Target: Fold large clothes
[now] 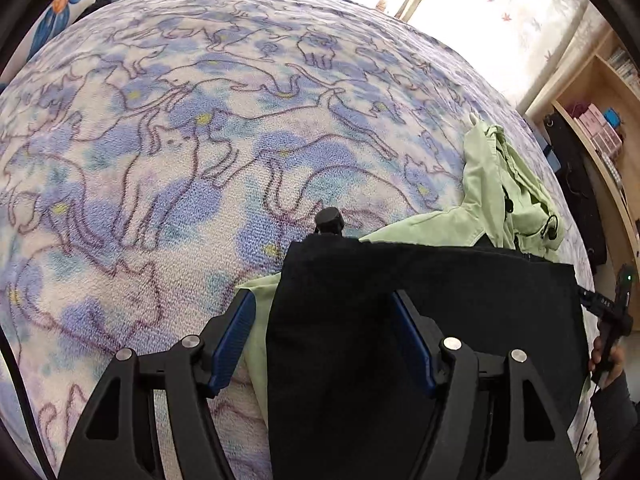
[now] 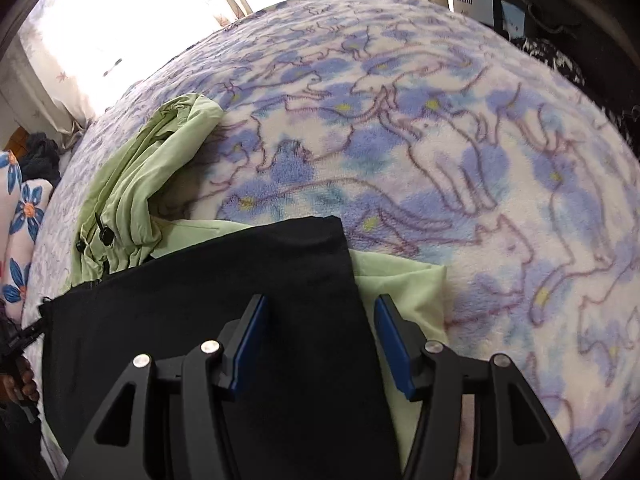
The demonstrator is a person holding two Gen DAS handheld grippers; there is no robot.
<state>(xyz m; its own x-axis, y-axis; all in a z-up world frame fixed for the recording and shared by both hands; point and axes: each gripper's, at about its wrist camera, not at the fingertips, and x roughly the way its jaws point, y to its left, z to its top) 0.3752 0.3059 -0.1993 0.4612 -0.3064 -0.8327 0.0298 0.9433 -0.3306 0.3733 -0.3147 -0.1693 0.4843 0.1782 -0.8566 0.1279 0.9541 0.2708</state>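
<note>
Blue-padded fingers (image 1: 236, 336) of the left gripper (image 1: 324, 340) are spread wide, w/ the left edge of a black garment (image 1: 420, 300) lying between them; nothing pinched. Right gripper (image 2: 320, 340) is the same: pads apart, straddling the black garment's (image 2: 208, 300) right edge, no grip on cloth that I can see.

Black garment reads as a flat rectangular panel, prob. already doubled over, top edge straight, a black cord stopper (image 1: 329, 220) poking out at its far left corner. It lies on top of a pale green jacket (image 1: 492, 184), which shows at both sides & beyond it. The jacket's hood end (image 2: 160, 168), w/ black drawcord toggles, is bunched up past the black panel, not flattened. A green flap (image 2: 404, 284) sticks out on the right side, touching the black edge.

Everything sits on a fleece blanket w/ purple cat outlines & blue flowers (image 1: 180, 140), covering a bed. Wooden shelf unit (image 1: 600, 120) near the right side of the left view; bright curtained window (image 2: 120, 20) beyond.

Progress, as a judgement: mid-way at best. Black piece looks roughly squared off; green jacket is still crumpled and needs laying flat & folding. Whether the black piece needs another fold, can't tell.
</note>
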